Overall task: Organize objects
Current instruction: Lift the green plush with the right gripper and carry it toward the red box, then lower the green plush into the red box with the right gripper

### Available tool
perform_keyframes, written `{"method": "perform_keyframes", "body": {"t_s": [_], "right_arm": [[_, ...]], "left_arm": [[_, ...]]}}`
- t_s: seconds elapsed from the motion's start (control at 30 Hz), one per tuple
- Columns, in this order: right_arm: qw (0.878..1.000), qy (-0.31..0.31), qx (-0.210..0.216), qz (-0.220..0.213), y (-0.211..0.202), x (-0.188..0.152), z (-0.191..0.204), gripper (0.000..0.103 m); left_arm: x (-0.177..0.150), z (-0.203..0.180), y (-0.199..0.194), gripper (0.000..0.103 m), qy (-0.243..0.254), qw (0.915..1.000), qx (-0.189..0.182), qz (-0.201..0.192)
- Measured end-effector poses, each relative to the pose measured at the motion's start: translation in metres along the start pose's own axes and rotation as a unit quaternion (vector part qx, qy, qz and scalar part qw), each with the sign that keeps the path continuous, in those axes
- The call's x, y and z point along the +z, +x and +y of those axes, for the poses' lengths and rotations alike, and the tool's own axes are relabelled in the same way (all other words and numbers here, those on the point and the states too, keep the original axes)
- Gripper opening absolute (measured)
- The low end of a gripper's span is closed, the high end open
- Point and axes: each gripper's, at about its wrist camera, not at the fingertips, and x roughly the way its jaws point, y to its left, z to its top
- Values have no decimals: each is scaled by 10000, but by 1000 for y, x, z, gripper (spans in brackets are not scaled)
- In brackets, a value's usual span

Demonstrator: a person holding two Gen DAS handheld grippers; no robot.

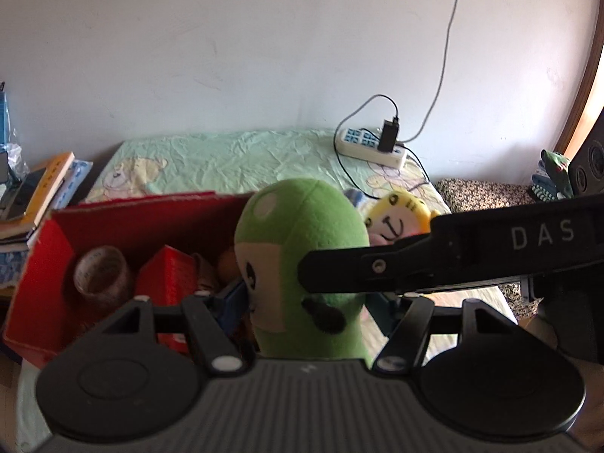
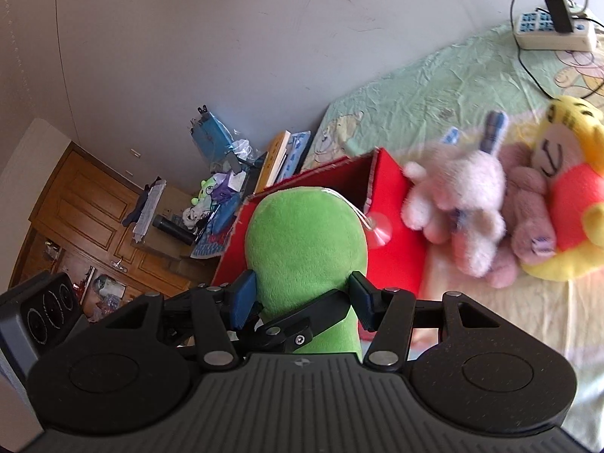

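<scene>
A green plush toy (image 1: 298, 222) with a cream face is held upright between both grippers, just in front of an open red cardboard box (image 1: 151, 219). My left gripper (image 1: 307, 302) is shut on its body, a blue pad on each side. My right gripper (image 2: 304, 298) is shut on the same green plush (image 2: 302, 234) from behind; one of its black fingers (image 1: 358, 268) crosses the toy in the left wrist view. A clear suction cup (image 2: 379, 230) hangs from the toy's top by a string. The red box holds a tape roll (image 1: 100, 271) and a small red carton (image 1: 166, 275).
On the bed sheet (image 1: 226, 158) right of the red box (image 2: 396, 196) lie a white plush (image 2: 460, 204), a pink plush (image 2: 528, 219) and a yellow tiger plush (image 2: 566, 188). A power strip (image 1: 372, 147) with cables sits by the wall. Stacked books (image 1: 45, 188) are at the left.
</scene>
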Motion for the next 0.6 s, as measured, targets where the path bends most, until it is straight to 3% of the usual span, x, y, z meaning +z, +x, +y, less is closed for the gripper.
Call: {"method": "perform_keyframes", "body": {"t_s": [0.3,0.6], "right_arm": [[9999,104,109,23,85,8,39,57],[9989,337,168,283,166,-1,57,57]], "left_arm": [[15,99,8,68,-79,9998,168,31],[4,184,31,69,-157,9982,397,422]]}}
